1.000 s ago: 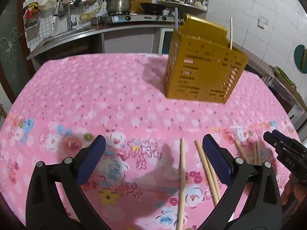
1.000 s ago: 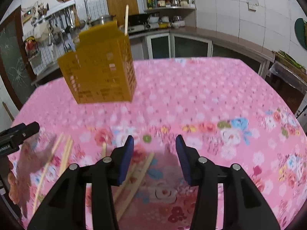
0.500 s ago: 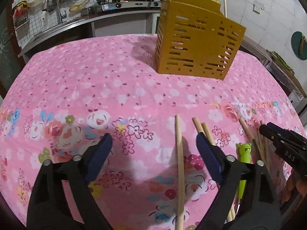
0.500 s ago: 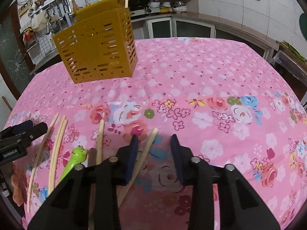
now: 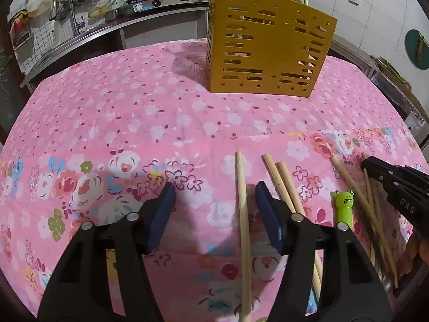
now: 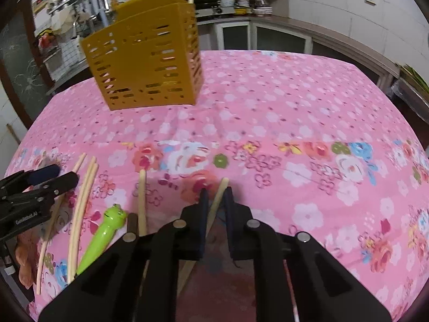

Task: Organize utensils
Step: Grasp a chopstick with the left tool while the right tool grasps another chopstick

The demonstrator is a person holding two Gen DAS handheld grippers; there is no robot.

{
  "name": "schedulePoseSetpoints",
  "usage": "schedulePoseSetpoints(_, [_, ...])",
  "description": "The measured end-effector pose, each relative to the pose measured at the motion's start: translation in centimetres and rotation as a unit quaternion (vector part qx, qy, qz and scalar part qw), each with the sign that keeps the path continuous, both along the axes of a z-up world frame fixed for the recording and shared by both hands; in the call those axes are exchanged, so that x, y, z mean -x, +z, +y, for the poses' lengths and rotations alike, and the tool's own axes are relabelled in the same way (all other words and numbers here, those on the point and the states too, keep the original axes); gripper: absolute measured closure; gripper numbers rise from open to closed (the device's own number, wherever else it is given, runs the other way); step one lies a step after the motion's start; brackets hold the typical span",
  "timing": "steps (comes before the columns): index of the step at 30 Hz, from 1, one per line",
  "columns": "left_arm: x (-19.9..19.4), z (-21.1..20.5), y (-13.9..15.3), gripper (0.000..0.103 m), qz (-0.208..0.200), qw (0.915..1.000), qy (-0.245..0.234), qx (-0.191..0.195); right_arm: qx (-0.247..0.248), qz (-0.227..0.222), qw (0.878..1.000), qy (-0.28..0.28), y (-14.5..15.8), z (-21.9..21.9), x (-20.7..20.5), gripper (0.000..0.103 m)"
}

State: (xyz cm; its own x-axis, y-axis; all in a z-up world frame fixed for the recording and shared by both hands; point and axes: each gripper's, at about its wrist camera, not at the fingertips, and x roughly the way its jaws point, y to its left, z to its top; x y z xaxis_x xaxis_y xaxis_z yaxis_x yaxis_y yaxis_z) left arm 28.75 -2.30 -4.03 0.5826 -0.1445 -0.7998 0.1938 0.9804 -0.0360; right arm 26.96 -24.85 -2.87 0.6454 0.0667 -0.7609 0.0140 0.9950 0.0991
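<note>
Chopsticks of pale wood lie scattered on the pink floral tablecloth (image 5: pixel 134 112), well short of the slotted yellow plastic utensil holder (image 5: pixel 268 51). Your left gripper (image 5: pixel 214 206), jaws half-wide and just been closing, straddles one chopstick (image 5: pixel 242 204) untouched. Your right gripper (image 6: pixel 215 204) has just been closing too, nearly shut on another chopstick (image 6: pixel 220 196), ready for lifting holderward.

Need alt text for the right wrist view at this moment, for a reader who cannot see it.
The right gripper has its jaws closed on a wooden chopstick lying on a pink floral tablecloth. More chopsticks and a green frog-topped utensil lie to its left, near the left gripper. A yellow slotted utensil holder stands beyond.
</note>
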Motion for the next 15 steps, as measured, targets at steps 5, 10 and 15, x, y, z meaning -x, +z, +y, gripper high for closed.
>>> schedulePoseSetpoints(5, [-0.8,-0.1,0.0,0.058,0.003,1.0,0.004,-0.007,0.007,0.011,1.0,0.009,0.2,0.6,-1.2,0.093])
schedulePoseSetpoints(10, [-1.4,-0.1,0.2,0.068,0.014,0.9998,0.012,-0.007,0.026,0.03,0.999,0.008,0.4,1.3,-1.9,0.094])
schedulePoseSetpoints(15, [-1.6,0.2,0.2,0.076,0.022,0.9995,0.02,-0.014,0.028,0.046,0.999,0.003,0.5,1.3,-2.3,0.095])
